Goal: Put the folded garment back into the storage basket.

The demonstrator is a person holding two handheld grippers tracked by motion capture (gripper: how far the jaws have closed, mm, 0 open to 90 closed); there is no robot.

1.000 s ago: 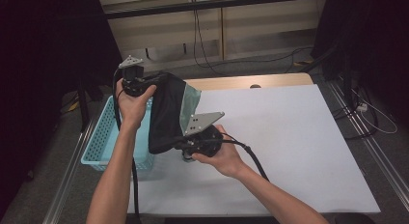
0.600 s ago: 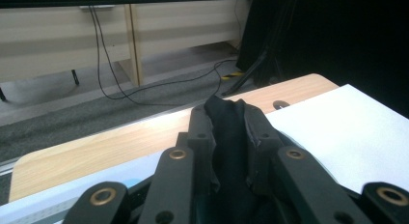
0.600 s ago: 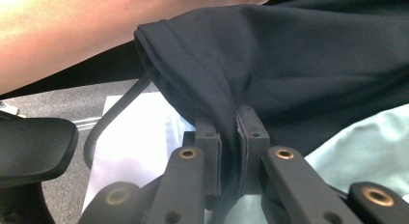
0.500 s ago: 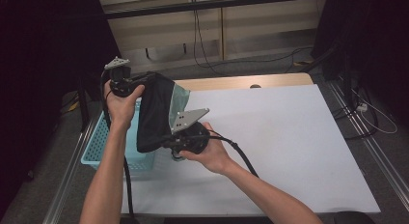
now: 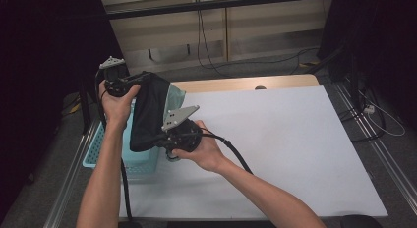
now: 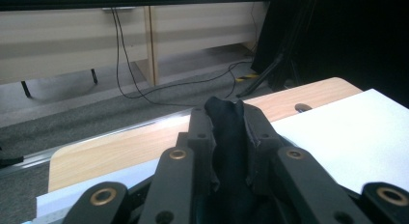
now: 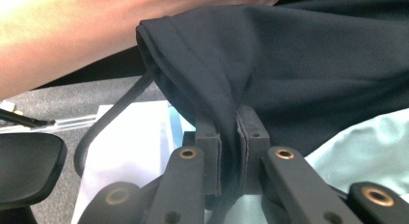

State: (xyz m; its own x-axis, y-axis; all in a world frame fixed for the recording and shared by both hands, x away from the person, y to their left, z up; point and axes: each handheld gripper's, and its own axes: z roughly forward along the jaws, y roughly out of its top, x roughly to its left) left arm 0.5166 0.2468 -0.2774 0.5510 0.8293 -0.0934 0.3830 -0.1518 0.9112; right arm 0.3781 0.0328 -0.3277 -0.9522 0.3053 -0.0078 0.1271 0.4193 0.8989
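The left hand-held gripper (image 5: 129,83) is clenched on the upper edge of a black cloth (image 5: 150,107), and the right hand-held gripper (image 5: 162,139) pinches its lower edge. The cloth hangs stretched between them, held in the air above the blue basket (image 5: 105,156) at the left edge of the desk (image 5: 295,149).

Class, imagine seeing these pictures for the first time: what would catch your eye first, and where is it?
First, the black cloth, stretched in the air between the left tongs and the right tongs, each shut on an edge of it. It hangs over the light blue basket at the table's left edge. Beside them spreads the white table cover.
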